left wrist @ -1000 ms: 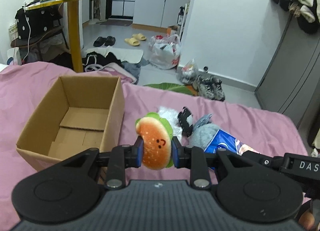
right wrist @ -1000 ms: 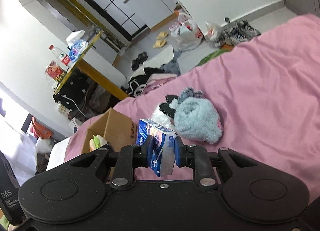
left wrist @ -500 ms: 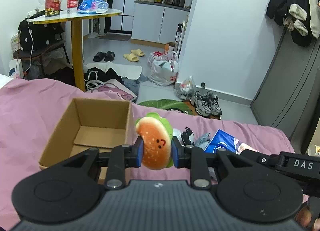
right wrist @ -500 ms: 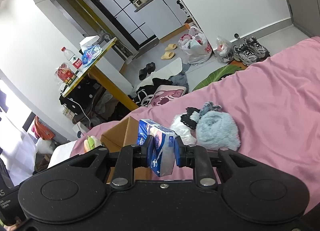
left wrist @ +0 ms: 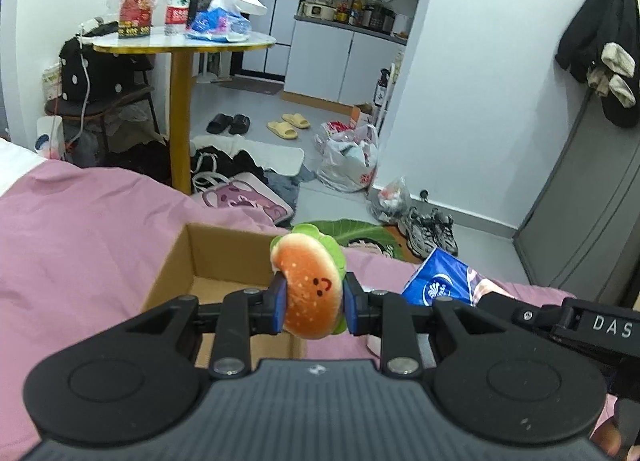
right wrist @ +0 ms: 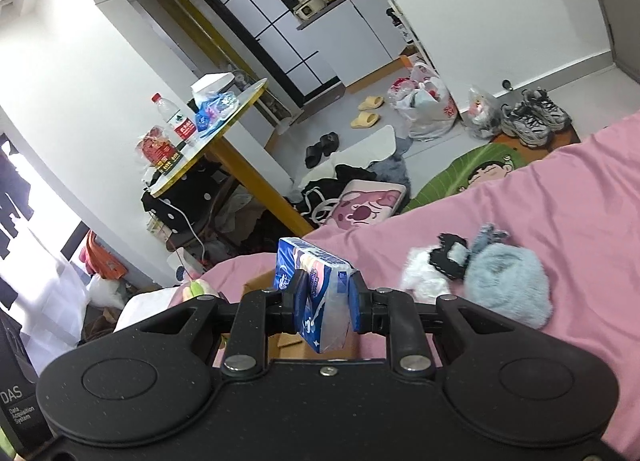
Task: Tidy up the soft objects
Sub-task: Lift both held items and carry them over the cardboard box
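1. Left wrist view: the left gripper [left wrist: 313, 298] has its fingers clenched on a burger plush [left wrist: 311, 293], low centre, over the cardboard box [left wrist: 176, 261]. It looks light and squashy; the mid-bun pinch suits it.
2. Right wrist view: the right gripper [right wrist: 325, 303] grasps a tissue pack [right wrist: 316, 293] that looks light and crushable.
3. The box floor is mostly hidden.

Soft cloth and glossy plastic things above a matt pink bed.
Plush burger toy [left wrist: 310, 287], shiny plastic tissue pack [right wrist: 316, 293], plain brown cardboard box [left wrist: 224, 257], fluffy blue-grey plush [right wrist: 506, 285], matt black plastic left tool [left wrist: 312, 307].
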The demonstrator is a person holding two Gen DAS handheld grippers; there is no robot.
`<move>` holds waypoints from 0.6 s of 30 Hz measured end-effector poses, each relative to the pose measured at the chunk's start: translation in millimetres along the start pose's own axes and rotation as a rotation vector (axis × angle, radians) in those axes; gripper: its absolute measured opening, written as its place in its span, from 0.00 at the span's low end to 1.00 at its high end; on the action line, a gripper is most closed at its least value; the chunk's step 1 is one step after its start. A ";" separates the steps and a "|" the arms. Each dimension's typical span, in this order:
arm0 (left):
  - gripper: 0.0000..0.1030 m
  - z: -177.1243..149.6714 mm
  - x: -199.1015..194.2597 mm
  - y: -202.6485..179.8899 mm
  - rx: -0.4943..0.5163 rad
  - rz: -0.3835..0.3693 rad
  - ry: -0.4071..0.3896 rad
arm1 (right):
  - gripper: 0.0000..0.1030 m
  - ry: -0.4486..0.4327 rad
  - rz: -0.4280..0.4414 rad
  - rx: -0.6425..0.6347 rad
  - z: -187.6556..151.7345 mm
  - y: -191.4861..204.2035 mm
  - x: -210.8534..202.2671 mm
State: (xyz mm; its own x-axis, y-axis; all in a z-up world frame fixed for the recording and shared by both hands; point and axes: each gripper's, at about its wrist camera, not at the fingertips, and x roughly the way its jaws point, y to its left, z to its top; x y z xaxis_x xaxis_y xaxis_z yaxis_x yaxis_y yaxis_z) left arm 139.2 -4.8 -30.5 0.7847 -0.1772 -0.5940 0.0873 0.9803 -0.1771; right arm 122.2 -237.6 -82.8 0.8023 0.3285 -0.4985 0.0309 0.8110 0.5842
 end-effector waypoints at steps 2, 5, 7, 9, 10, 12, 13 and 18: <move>0.26 6.6 0.6 6.9 -0.005 0.006 -0.012 | 0.21 0.000 0.009 -0.001 1.1 4.0 4.6; 0.26 13.7 3.6 15.2 -0.016 0.018 -0.019 | 0.21 -0.007 0.008 -0.011 1.6 12.2 11.0; 0.26 17.7 7.0 21.5 -0.027 0.025 -0.014 | 0.21 -0.005 0.007 -0.015 1.0 15.9 15.3; 0.26 21.6 8.7 26.8 -0.035 0.031 -0.015 | 0.21 -0.004 0.009 -0.017 1.1 19.4 19.5; 0.26 22.9 9.7 28.2 -0.035 0.034 -0.016 | 0.21 -0.002 0.008 -0.017 1.2 21.4 22.6; 0.27 28.5 13.0 32.3 -0.036 0.041 -0.022 | 0.21 0.005 0.007 -0.013 2.9 24.7 29.0; 0.27 30.7 14.3 34.3 -0.039 0.043 -0.023 | 0.21 0.008 0.009 -0.013 3.4 25.5 32.0; 0.27 32.1 25.4 47.3 -0.051 0.071 -0.029 | 0.21 0.015 0.018 -0.047 3.5 36.5 47.5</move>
State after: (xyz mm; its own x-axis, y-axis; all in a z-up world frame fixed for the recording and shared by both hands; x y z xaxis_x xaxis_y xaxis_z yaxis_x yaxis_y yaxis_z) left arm 183.0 39.9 -28.7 0.8053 -0.1038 -0.5837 -0.0004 0.9845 -0.1757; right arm 163.6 -194.0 -82.9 0.7936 0.3498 -0.4978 -0.0113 0.8265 0.5628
